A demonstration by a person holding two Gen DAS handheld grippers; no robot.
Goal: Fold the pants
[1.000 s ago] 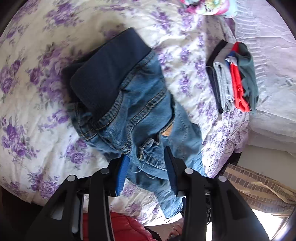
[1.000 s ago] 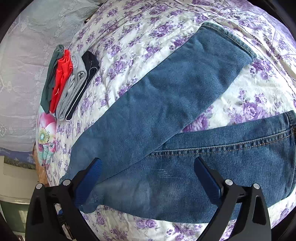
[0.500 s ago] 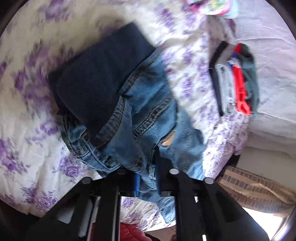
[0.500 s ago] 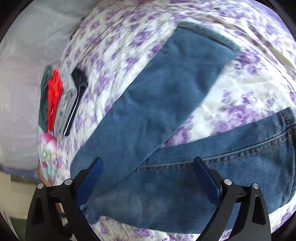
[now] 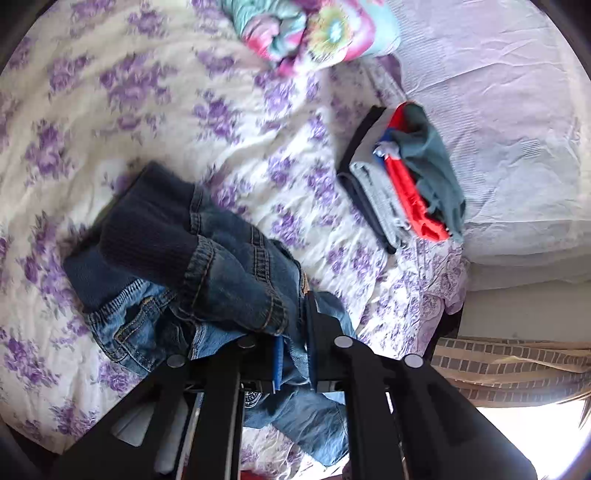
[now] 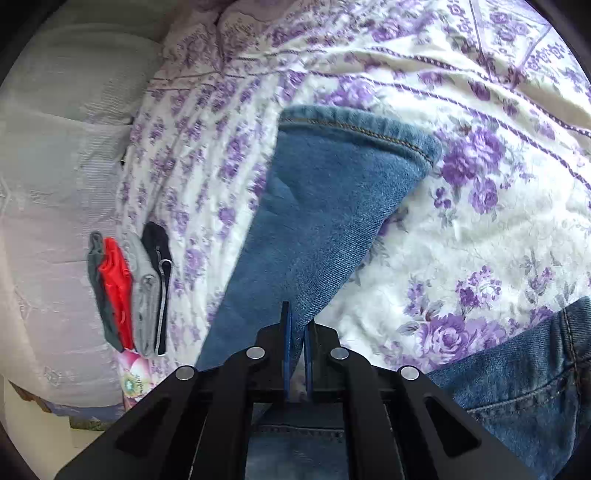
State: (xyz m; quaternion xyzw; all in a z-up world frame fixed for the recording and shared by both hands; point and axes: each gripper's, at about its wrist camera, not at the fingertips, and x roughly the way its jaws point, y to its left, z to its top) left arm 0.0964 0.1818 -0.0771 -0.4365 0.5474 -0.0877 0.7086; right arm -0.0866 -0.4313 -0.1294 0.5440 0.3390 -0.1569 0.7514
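Blue denim pants lie on a white bedspread with purple flowers. In the left wrist view their waist end point(image 5: 207, 273), with a dark knit waistband, is bunched and lifted. My left gripper point(image 5: 293, 354) is shut on the denim near the waist. In the right wrist view one pant leg point(image 6: 325, 206) runs away from me to its hem; the other leg point(image 6: 535, 373) lies at the lower right. My right gripper point(image 6: 296, 350) is shut on the edge of the nearer leg.
A stack of folded clothes point(image 5: 402, 184), black, grey, red and green, lies at the bed's edge by a pale pillow point(image 5: 517, 122); it also shows in the right wrist view point(image 6: 129, 288). A colourful bundle point(image 5: 310, 33) lies further up the bed.
Both grippers have closed on the pants: the left on the waist, the right on a leg. The waist end is lifted and bunched, and the right view has swung along the leg.
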